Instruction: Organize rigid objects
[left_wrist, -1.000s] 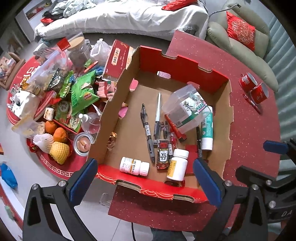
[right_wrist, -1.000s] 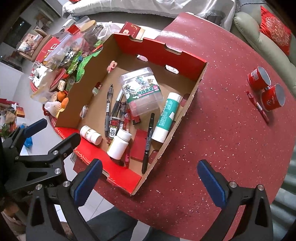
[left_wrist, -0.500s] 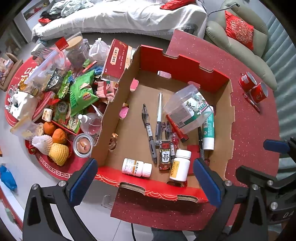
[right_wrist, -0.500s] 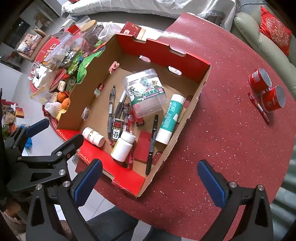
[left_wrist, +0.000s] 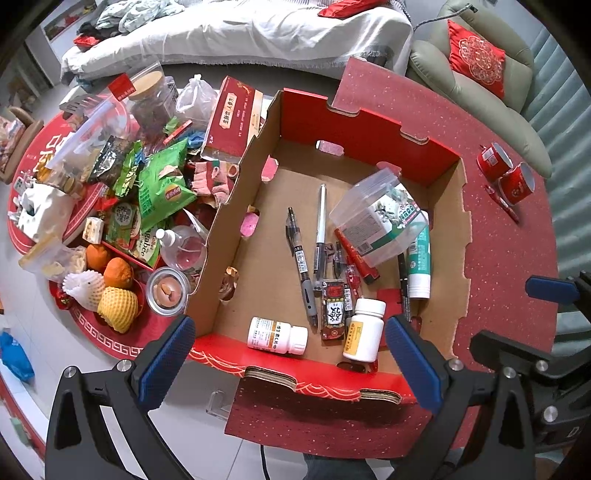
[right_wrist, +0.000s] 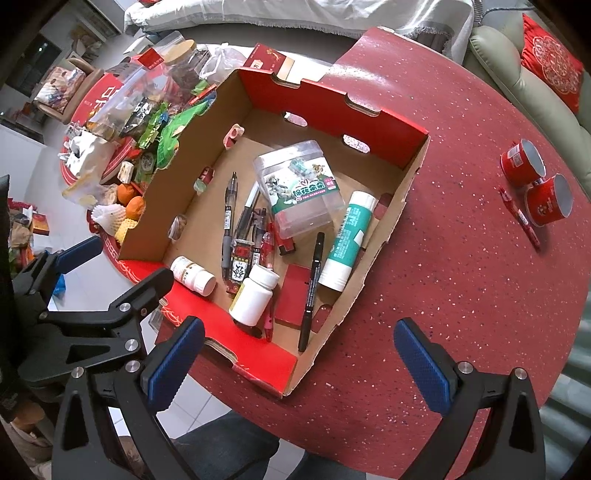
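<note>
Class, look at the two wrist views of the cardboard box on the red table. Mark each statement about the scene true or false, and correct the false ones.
1. Both grippers are open and hold nothing. True: the left gripper and right gripper are both open and hold nothing.
2. The two white pill bottles stand upright. False: both pill bottles lie on their sides.
3. Two red cans sit inside the cardboard box. False: the red cans sit on the table, outside the cardboard box.
4. A clear plastic container lies in the box. True: the clear container lies there among pens.
</note>
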